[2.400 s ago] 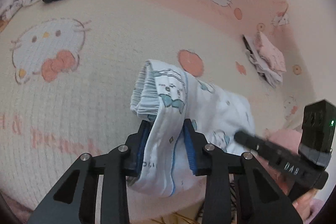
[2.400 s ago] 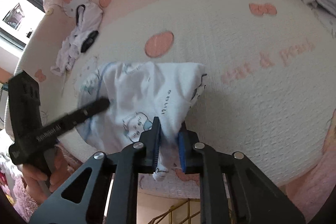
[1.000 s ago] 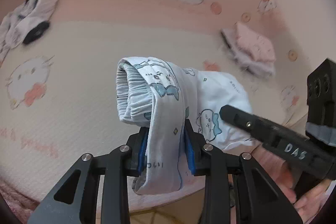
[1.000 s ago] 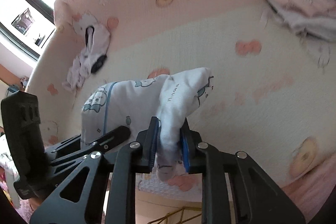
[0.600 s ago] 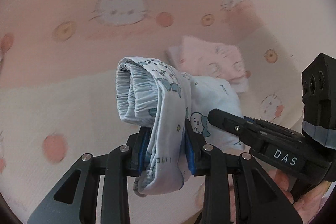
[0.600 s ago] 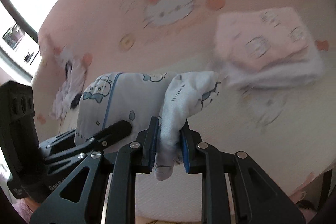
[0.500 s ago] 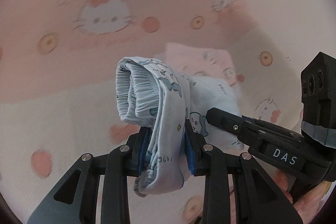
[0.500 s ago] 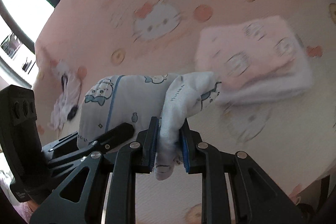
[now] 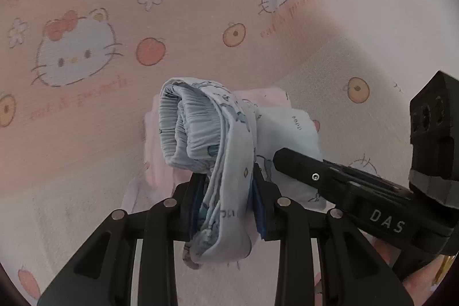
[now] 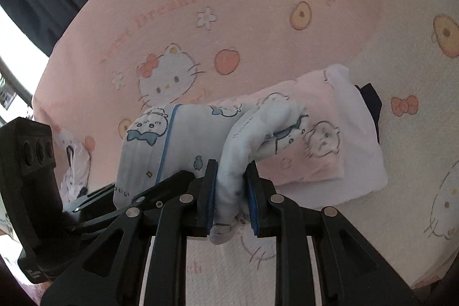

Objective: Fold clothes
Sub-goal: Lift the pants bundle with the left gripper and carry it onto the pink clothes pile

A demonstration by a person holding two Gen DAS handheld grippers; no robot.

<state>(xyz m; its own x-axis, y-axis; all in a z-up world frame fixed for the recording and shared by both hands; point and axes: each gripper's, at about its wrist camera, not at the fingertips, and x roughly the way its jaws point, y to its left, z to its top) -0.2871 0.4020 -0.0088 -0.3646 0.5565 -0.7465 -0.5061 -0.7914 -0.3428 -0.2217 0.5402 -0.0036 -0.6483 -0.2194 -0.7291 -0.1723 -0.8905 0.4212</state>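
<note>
A folded light-blue cartoon-print garment [image 9: 200, 128] hangs in the air between both grippers; it also shows in the right wrist view [image 10: 172, 139]. My left gripper [image 9: 226, 205] is shut on its elastic-waist end. My right gripper [image 10: 229, 194] is shut on the other end. The garment hovers just above a stack of folded pink and white clothes [image 10: 338, 133] on the bed, seen behind it in the left wrist view [image 9: 266, 96]. The right gripper's body [image 9: 358, 191] crosses the left wrist view.
The bed has a pink and cream Hello Kitty blanket [image 9: 86, 47]. A crumpled white and black garment [image 10: 76, 165] lies far left on the bed. A dark curtain and bright window [image 10: 34, 4] are beyond the bed's far edge.
Both grippers carried the folded blue garment across the bed toward the pink and white stack. The stack now lies right under and behind the garment.
</note>
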